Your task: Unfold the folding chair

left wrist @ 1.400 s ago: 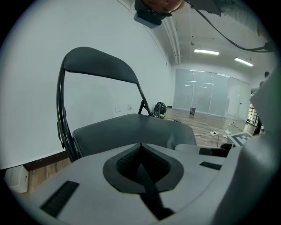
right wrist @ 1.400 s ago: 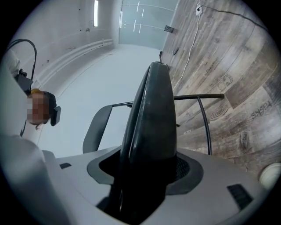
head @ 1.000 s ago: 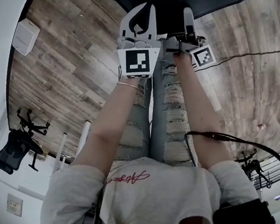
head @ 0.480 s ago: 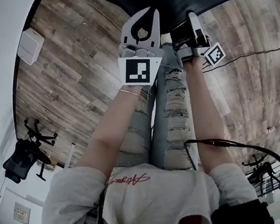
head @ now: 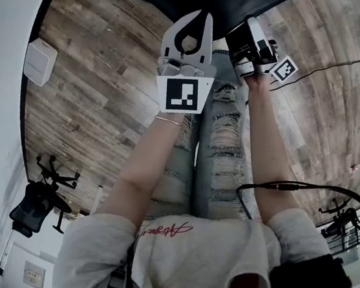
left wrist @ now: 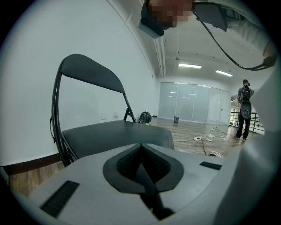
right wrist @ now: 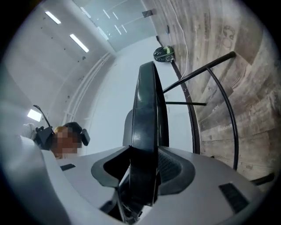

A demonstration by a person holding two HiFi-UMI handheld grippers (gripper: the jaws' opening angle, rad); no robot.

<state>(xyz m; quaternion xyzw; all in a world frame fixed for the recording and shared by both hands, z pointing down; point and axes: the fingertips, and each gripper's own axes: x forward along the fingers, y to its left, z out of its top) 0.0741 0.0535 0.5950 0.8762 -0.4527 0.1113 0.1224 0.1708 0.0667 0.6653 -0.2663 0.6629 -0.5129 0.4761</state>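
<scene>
a person stands over a folding chair on a wood-plank floor, close to the floor's edge where it meets a white wall, a two-jaw gripper in each hand. the chair is on its legs with its dark padded seat lowered roughly level and its curved backrest rising behind, on the wall side.

the right gripper, tilted upward, has the seat's front edge between its jaws. they have just been closing, and both jaw tips now touch the padding, one on each face of the edge. the black tube frame curves away beyond it over the planks.

the left gripper is empty, its jaws pressed together with no gap, held just short of the seat's front edge and not touching it. its marker cube faces the head camera above the person's ripped jeans.

further along the wall's foot sits a dark rounded object with a green stripe. a thin cable trails across the floor to the person's right, and a white box is at the floor's edge by the wall on the left. a second person stands well away near a railing, in front of a glass partition at the room's far end.
</scene>
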